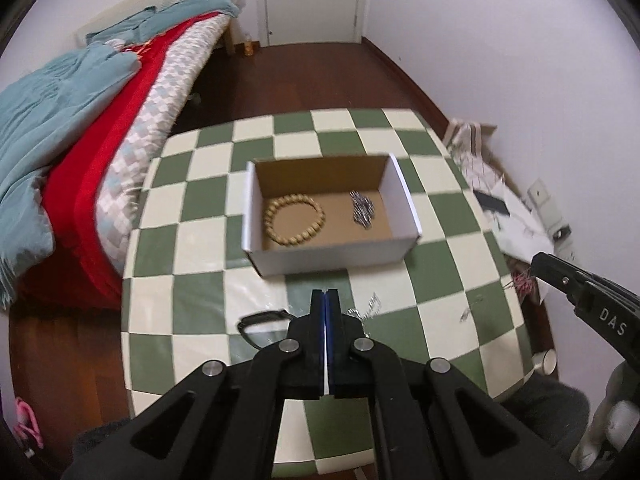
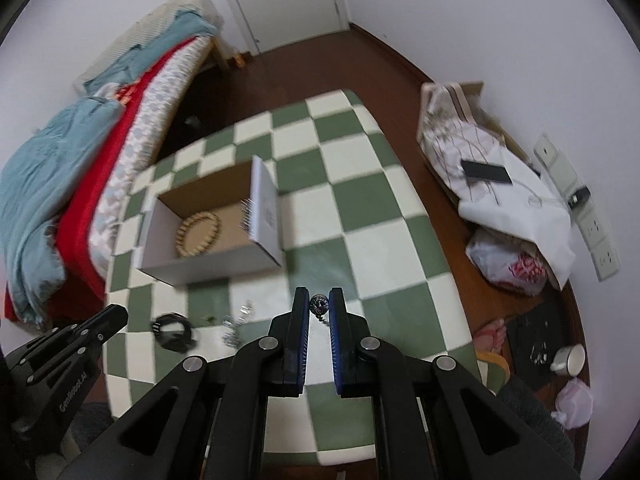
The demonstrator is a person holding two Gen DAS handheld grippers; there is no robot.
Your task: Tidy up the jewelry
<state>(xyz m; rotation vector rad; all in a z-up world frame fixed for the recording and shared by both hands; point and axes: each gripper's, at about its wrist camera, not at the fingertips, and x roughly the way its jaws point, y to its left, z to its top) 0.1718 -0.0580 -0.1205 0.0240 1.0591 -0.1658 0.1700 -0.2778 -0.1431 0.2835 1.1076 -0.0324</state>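
Note:
An open cardboard box (image 1: 332, 254) stands on the green-and-white checked table (image 1: 200, 208). Inside it lie a wooden bead bracelet (image 1: 294, 220) and a silver piece (image 1: 362, 210). My left gripper (image 1: 325, 300) is shut with nothing in it, above the table in front of the box. A black band (image 1: 260, 320) and loose silver pieces (image 1: 370, 306) lie on the table near it. My right gripper (image 2: 319, 304) is shut on a small round silver pendant (image 2: 319, 303) whose short chain dangles below. The box (image 2: 208, 264), the bracelet (image 2: 199, 234) and the black band (image 2: 174, 330) lie to its left.
A bed (image 1: 80, 128) with blue and red blankets runs along the table's left edge. Bags (image 2: 500, 184) and a cup (image 2: 570, 360) lie on the wooden floor at right. A person's sandalled foot (image 2: 492, 336) is by the table's right edge. A white door (image 1: 314, 0) is at the far wall.

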